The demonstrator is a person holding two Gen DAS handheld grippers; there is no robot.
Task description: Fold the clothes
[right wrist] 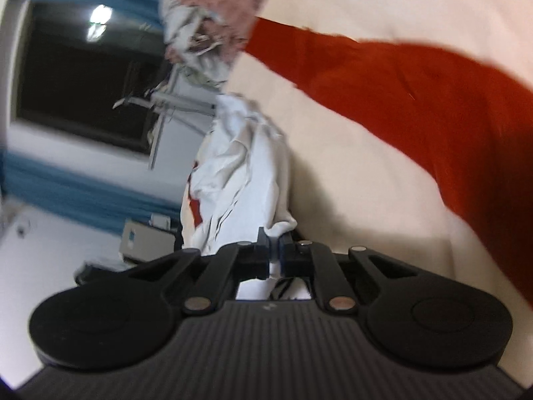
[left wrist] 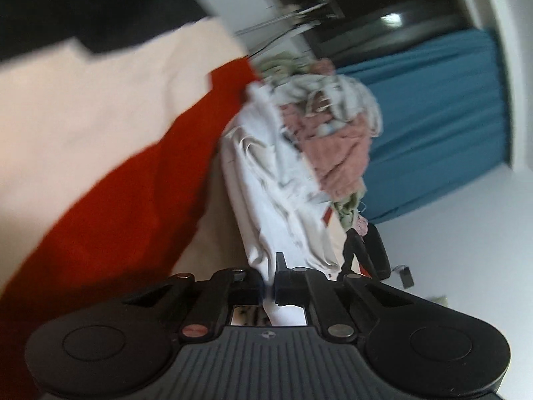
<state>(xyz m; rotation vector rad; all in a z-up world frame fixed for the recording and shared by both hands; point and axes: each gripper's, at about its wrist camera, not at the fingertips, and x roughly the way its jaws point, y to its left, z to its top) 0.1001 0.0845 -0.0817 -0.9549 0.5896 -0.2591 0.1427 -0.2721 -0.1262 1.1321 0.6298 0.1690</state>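
A crumpled white garment [left wrist: 266, 180] runs up the middle of the left wrist view, and my left gripper [left wrist: 270, 278] is shut on its lower edge. The same white garment [right wrist: 240, 173] shows in the right wrist view, where my right gripper [right wrist: 273, 255] is shut on its cloth. Both pictures are blurred and strongly tilted. A pile of clothes [left wrist: 333, 133], pinkish and pale grey, lies just beyond the white garment. That pile of clothes [right wrist: 213, 20] sits at the top of the right wrist view.
A cream surface [left wrist: 83, 116] carries a broad red cloth [left wrist: 126, 193] and a dark cloth [left wrist: 83, 10]. The red cloth [right wrist: 416, 93] crosses the cream surface [right wrist: 359, 193]. Blue curtains [left wrist: 433, 126], a dark window [right wrist: 83, 76] and a metal rack [right wrist: 166, 106] stand behind.
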